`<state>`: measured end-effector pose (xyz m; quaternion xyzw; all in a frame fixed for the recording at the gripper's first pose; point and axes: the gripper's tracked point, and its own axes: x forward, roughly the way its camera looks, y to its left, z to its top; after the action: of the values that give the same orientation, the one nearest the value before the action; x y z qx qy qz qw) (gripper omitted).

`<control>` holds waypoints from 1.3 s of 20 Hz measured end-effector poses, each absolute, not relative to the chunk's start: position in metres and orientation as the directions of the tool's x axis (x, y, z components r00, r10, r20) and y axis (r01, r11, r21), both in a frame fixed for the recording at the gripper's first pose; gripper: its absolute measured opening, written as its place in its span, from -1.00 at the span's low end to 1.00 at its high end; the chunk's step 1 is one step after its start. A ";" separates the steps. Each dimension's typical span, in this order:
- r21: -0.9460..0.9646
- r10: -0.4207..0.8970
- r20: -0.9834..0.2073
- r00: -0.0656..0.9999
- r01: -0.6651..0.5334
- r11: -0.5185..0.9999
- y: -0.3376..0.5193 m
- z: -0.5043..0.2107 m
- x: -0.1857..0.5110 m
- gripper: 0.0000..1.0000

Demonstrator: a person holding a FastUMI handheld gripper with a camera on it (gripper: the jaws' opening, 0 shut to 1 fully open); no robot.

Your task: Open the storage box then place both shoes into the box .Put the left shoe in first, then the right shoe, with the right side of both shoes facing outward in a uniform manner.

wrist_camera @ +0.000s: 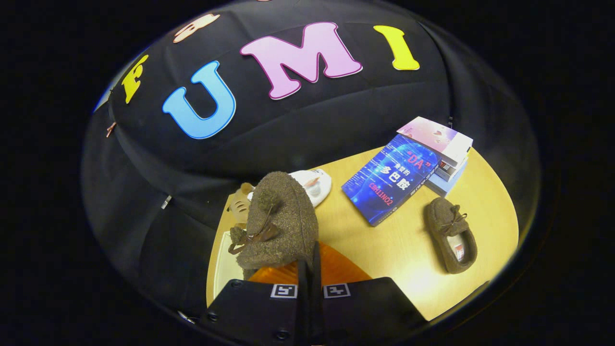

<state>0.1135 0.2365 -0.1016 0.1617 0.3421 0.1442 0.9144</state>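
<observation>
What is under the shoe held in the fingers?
Under the held shoe shows an orange box with a white rim. The shoe and the fingers cover most of its inside.

Illumination is moderate and comes from above. A soft glare patch lies on the desk (pixel 408 283) just ahead of the tool (pixel 310 288), beside the brown shoe (pixel 451 235) lying there. Shadows are short and diffuse. Fisheye distortion bends the desk rim and stretches the booth wall toward the periphery, where brightness falls off. Focus is adequate centrally: the book (pixel 391 185) cover is sharp; the tool's fingers, pressed close together, render dark.
</observation>
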 end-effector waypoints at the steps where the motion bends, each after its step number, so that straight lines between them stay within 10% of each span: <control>1: 0.399 0.384 -0.578 0.720 -0.161 0.903 0.248 -0.100 0.112 -0.90; 26: 0.278 0.301 -0.785 0.541 -0.126 0.952 0.406 -0.237 0.065 -0.89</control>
<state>0.0654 0.4055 -0.2372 0.0944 0.4632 0.1224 0.8727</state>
